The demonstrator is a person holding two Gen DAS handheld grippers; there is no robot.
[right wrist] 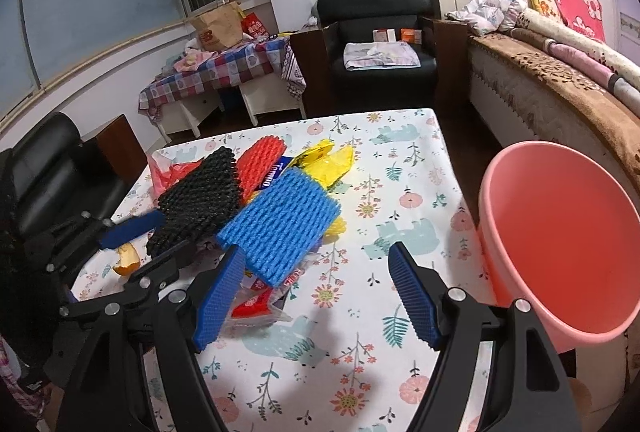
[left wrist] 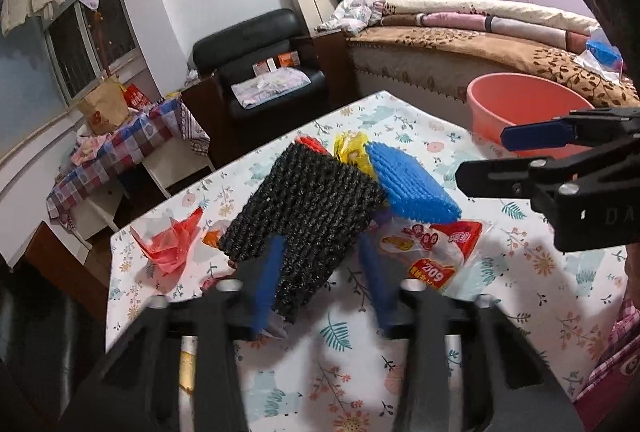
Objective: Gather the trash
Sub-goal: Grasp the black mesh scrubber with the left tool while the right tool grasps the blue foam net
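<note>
The pink basin (right wrist: 560, 244) stands at the table's far right edge, mouth tipped toward the right wrist camera, with nothing visible inside, so collection seems to be at its start. The trash lies heaped on the floral tablecloth (right wrist: 400, 160), well to the left of the basin: a black foam fruit net (left wrist: 304, 216) overlaps a blue foam fruit net (left wrist: 412, 188), with a red foam net (right wrist: 260, 160) and a yellow plastic wrapper (right wrist: 332, 164) behind them, a red-and-white snack wrapper (left wrist: 444, 244) underneath, a crumpled red plastic bag (left wrist: 172, 240) farther left, and a piece of orange peel (right wrist: 128, 260) farthest from the basin. The left gripper (left wrist: 320, 280) is at the black net, its blue pads either side of the net's near end; the jaws are partly open, one pad against the net and the other seemingly just clear, so no firm hold is evident. The right gripper (right wrist: 316, 296) hovers wide open and empty between heap and basin, its left pad just beside the blue net. The step in hand looks like the first pick: the left jaws need to squeeze onto the springy black net, lift it free of the blue one, and carry it rightward over the basin.
</note>
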